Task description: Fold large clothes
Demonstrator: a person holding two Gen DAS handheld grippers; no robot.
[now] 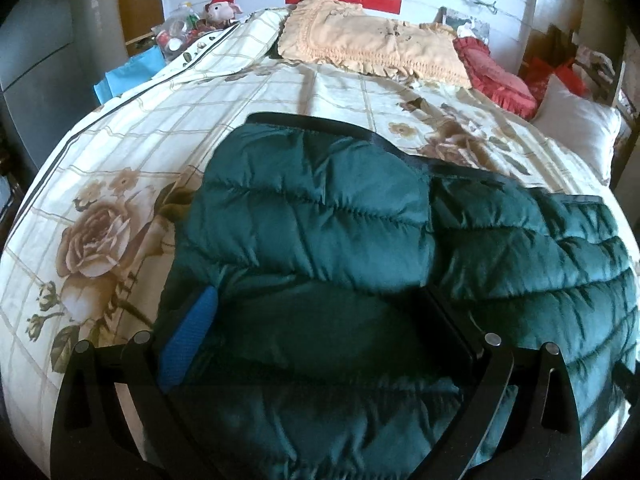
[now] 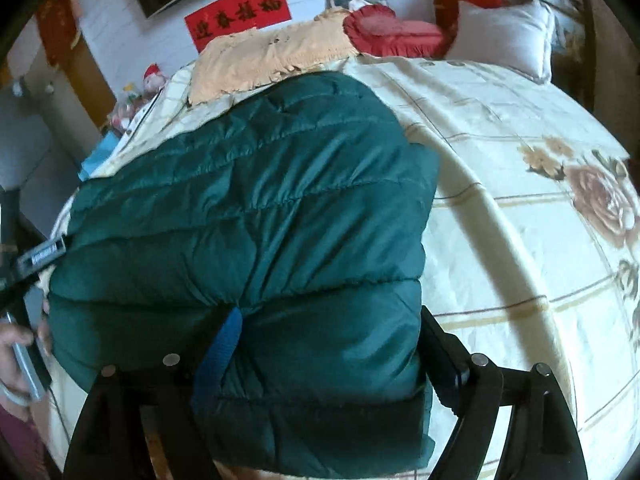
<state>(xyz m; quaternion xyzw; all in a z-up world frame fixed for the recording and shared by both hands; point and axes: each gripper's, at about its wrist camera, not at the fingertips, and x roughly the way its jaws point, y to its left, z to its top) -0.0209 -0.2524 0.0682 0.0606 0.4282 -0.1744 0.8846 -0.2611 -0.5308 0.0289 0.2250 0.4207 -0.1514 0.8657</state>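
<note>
A dark green quilted puffer jacket [image 1: 360,240] lies bunched on the floral bed sheet [image 1: 120,152]. My left gripper [image 1: 320,320] has its jaws wide apart around a thick fold of the jacket; one blue finger pad [image 1: 192,332] shows at the left, the black finger [image 1: 452,320] at the right. In the right wrist view the jacket [image 2: 260,208] fills the middle. My right gripper [image 2: 328,344] likewise straddles the near edge of the jacket, with a blue pad [image 2: 224,344] at the left and a black finger [image 2: 444,356] at the right.
A peach pillow [image 1: 372,40], a red cushion [image 1: 496,72] and a white pillow [image 1: 576,124] lie at the head of the bed. A cluttered side table [image 1: 184,28] stands at the far left. The other hand and gripper handle [image 2: 24,312] show at the left edge.
</note>
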